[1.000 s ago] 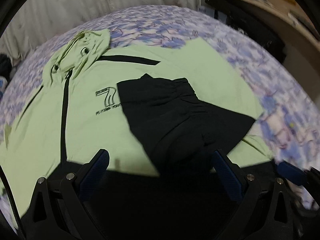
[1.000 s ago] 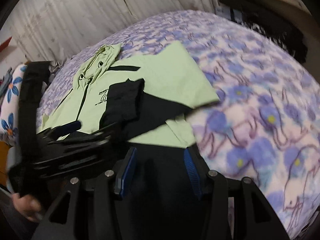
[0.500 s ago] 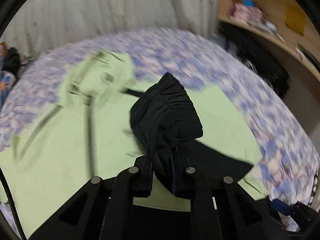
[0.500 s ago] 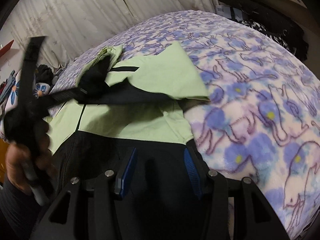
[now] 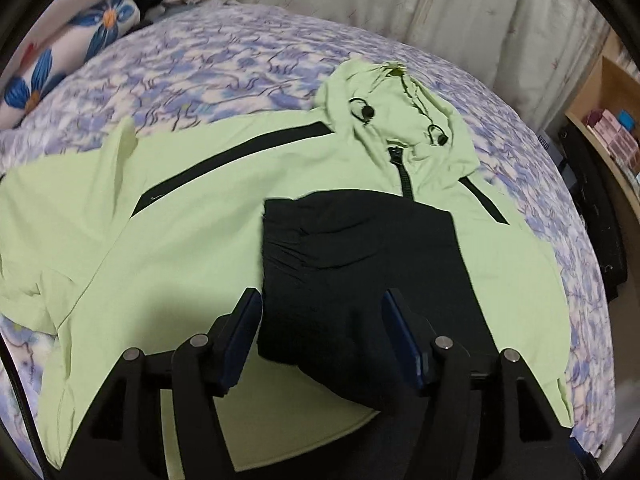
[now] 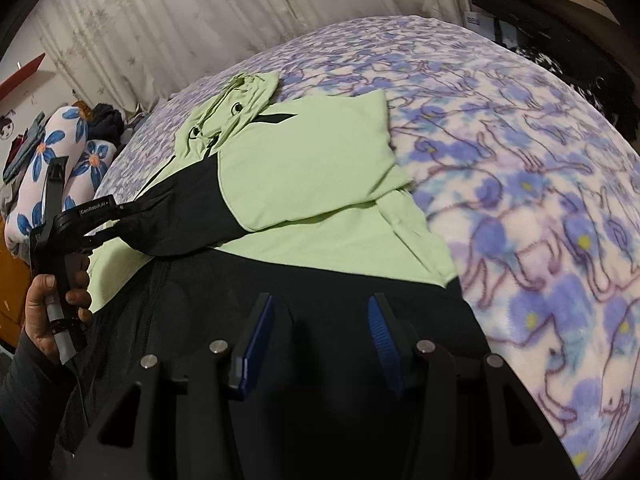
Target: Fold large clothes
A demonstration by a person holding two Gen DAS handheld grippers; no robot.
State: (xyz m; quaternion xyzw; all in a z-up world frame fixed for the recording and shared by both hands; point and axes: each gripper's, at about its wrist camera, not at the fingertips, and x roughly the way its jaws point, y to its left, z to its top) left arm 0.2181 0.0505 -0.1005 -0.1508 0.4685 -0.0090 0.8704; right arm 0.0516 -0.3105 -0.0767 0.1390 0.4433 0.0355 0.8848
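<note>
A light green hooded jacket (image 5: 180, 240) (image 6: 304, 168) lies face up on the bed, hood (image 5: 392, 120) at the far end. Its right sleeve is folded across the chest and ends in a black cuff part (image 5: 360, 248) (image 6: 192, 216). My left gripper (image 5: 322, 300) (image 6: 132, 210) hovers over that black sleeve end with its jaws opening; the cloth lies between the pads without being pinched. A hand (image 6: 52, 304) holds this gripper. My right gripper (image 6: 320, 300) stands open above the jacket's black hem (image 6: 320, 272), with nothing clamped.
A purple flowered blanket (image 6: 520, 160) covers the bed. Flowered pillows (image 5: 72, 40) (image 6: 52, 168) lie at the far left, a pale curtain (image 5: 400, 0) hangs behind, and wooden shelves (image 5: 612, 120) with dark items stand to the right.
The left gripper shut on the black sleeve end, carried it across the jacket's chest, and has now let it go. The right gripper kept its opening and hardly shifted.
</note>
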